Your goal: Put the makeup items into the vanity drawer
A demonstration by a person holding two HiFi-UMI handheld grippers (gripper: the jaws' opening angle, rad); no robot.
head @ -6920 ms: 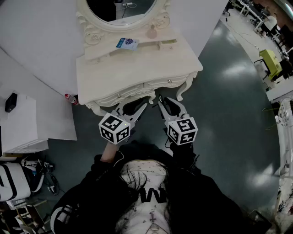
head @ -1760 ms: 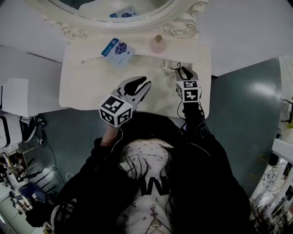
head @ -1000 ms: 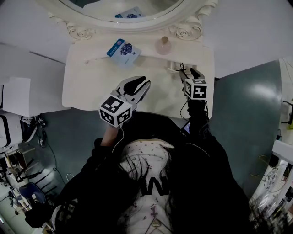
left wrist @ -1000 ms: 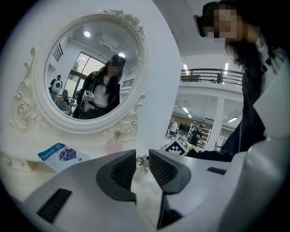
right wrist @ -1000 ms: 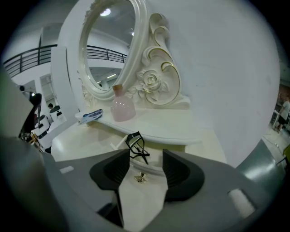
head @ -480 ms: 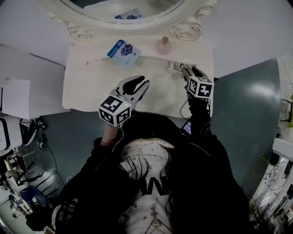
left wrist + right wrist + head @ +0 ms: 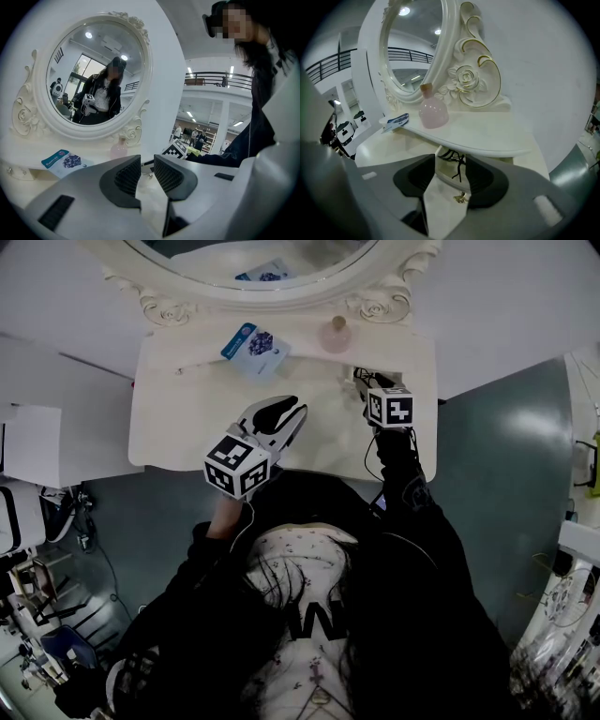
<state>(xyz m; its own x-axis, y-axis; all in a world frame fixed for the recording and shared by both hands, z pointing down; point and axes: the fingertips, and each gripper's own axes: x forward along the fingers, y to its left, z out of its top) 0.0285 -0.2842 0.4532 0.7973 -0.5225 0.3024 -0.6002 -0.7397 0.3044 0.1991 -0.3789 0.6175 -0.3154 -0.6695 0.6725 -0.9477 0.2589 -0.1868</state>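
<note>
A white vanity (image 7: 187,418) stands under an oval mirror (image 7: 262,259). On its raised shelf lie a blue packet (image 7: 255,341) and a pink bottle (image 7: 336,334), both also in the right gripper view as the bottle (image 7: 432,111) and the packet (image 7: 397,120). My right gripper (image 7: 366,381) is open at the small drawer under the shelf. The drawer's gold knob (image 7: 461,198) sits between the jaws, and thin black strands (image 7: 457,164) hang out of the drawer. My left gripper (image 7: 289,409) hovers over the tabletop, its jaws a narrow gap apart with nothing between them (image 7: 147,161).
A thin pale stick (image 7: 195,367) lies on the shelf left of the packet. The carved mirror frame (image 7: 471,79) rises close behind the bottle. Grey-green floor (image 7: 506,446) lies right of the vanity, white panels (image 7: 37,437) at its left.
My right gripper has shifted left and forward, in toward the small drawer under the shelf. The left gripper has stayed where it was.
</note>
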